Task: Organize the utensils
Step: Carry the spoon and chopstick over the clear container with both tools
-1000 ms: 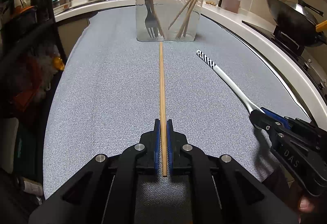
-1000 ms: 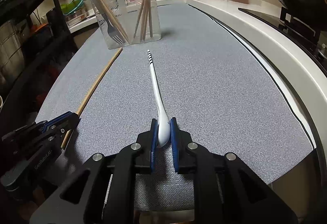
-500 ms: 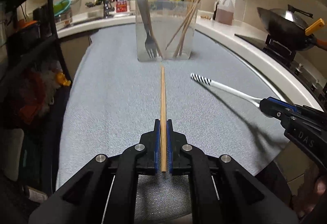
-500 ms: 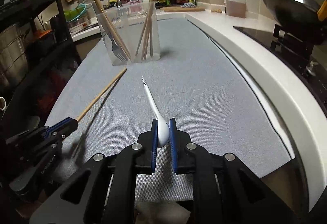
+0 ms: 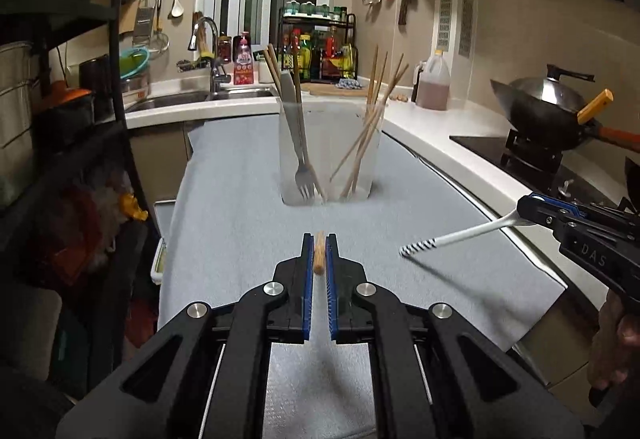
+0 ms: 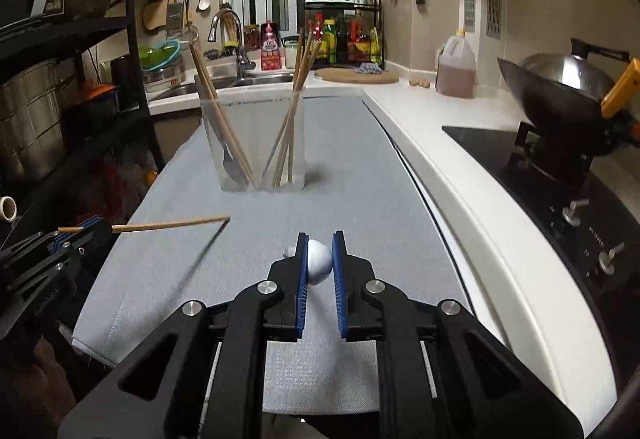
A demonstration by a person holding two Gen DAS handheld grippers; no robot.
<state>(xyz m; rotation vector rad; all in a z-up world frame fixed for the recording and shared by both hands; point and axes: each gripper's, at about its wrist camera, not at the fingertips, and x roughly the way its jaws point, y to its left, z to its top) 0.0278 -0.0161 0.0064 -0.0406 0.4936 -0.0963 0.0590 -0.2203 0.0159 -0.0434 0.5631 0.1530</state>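
Observation:
My left gripper (image 5: 319, 239) is shut on a wooden chopstick (image 5: 319, 253), seen end-on and lifted off the grey mat (image 5: 240, 207). From the right wrist view the same chopstick (image 6: 168, 225) sticks out level from the left gripper (image 6: 94, 227). My right gripper (image 6: 320, 239) is shut on the bowl of a white spoon (image 6: 319, 262). In the left wrist view the spoon (image 5: 460, 237) hangs in the air, its striped handle end pointing left. A clear utensil holder (image 5: 330, 155) (image 6: 256, 143) stands ahead on the mat with a fork (image 5: 304, 159) and several chopsticks in it.
A white counter (image 6: 460, 167) runs along the right of the mat, with a wok (image 6: 560, 95) on a stove and an oil jug (image 6: 456, 67). A sink (image 5: 208, 97) and bottle rack lie behind the holder. Dark shelving (image 5: 60, 119) stands at the left.
Both grippers have risen off the mat, carrying the chopstick and the spoon into the air. Both views tilted up, so the holder sits lower in frame and the utensils look foreshortened.

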